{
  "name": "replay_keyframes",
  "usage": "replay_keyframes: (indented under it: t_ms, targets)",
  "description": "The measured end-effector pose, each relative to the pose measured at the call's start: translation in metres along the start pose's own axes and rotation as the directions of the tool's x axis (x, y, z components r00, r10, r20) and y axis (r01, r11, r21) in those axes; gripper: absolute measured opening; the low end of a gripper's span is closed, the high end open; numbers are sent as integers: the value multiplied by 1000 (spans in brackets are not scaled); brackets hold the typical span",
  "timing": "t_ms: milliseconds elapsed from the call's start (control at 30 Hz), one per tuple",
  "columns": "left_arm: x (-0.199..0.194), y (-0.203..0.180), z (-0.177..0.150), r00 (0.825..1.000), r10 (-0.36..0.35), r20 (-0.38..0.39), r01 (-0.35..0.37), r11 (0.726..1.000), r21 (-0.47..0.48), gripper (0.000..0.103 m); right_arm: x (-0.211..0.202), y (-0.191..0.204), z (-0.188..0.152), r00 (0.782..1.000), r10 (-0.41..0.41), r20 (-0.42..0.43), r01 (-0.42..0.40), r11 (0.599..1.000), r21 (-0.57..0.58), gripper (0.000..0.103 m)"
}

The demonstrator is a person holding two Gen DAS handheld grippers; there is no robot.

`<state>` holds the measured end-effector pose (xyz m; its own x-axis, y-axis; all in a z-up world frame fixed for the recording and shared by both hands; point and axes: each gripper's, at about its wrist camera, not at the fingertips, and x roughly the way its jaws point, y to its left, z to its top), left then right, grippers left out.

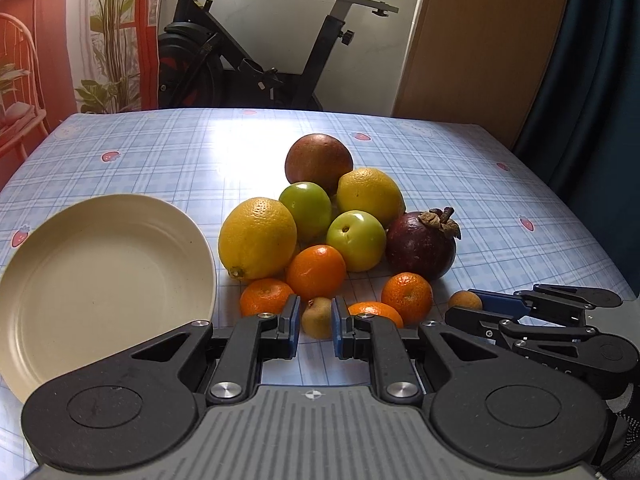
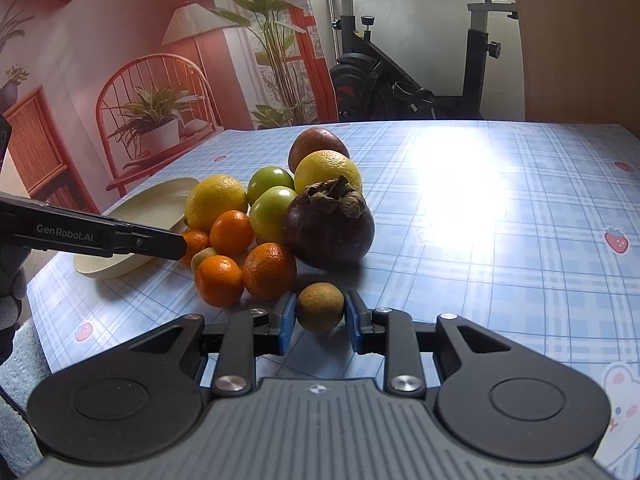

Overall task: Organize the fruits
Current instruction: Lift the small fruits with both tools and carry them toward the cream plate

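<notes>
My left gripper (image 1: 316, 320) brackets a small brown fruit (image 1: 316, 318), pads flanking it; right gripper (image 2: 320, 314) likewise straddles another brown fruit (image 2: 320, 307), ready to pinch. Plate (image 1: 192, 240) waits at nine o'clock of the pile on the bench (image 1: 500, 200).

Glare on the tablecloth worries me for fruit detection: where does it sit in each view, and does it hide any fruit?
Left wrist view: a blown-out patch on the blue plaid tablecloth behind and left of the pile, with no fruit inside it. Right wrist view: a wider washed-out area on the tablecloth, right of the dark purple mangosteen; the fruit stays readable.
</notes>
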<state>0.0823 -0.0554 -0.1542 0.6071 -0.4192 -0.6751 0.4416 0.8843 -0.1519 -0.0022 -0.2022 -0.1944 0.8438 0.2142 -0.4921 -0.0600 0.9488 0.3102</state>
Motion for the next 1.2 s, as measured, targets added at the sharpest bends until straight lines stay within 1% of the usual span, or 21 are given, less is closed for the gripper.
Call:
replay_keyframes:
  t_ms: [133, 333, 500, 700, 833, 967, 1067, 1200]
  targets:
    - [8, -2, 0, 1000, 14, -20, -14, 999, 32, 17, 0, -1, -2, 1000, 7, 5, -7, 1000, 7, 29]
    - [13, -7, -2, 1000, -3, -31, 5, 998, 65, 18, 1, -3, -2, 1000, 12, 0, -12, 1000, 21, 29]
    - [13, -3, -5, 999, 8, -44, -5, 998, 70, 18, 3, -3, 0, 1000, 15, -10, -15, 1000, 19, 29]
    - [12, -7, -7, 999, 24, -45, -19, 994, 107, 19, 4, -2, 0, 1000, 16, -10, -16, 1000, 21, 29]
    - [16, -9, -5, 998, 19, -53, -13, 994, 110, 24, 5, -2, 0, 1000, 16, -10, -16, 1000, 20, 29]
    - [21, -12, -6, 998, 21, -55, -13, 990, 141, 27, 5, -2, 0, 1000, 18, -9, -18, 1000, 25, 29]
    - [24, -12, -9, 996, 25, -84, -13, 990, 141, 27, 6, -2, -1, 1000, 19, -8, -18, 1000, 25, 29]
    - [21, -9, -12, 997, 19, -77, -9, 991, 130, 27, 6, -3, -1, 1000, 20, -8, -20, 999, 29, 29]
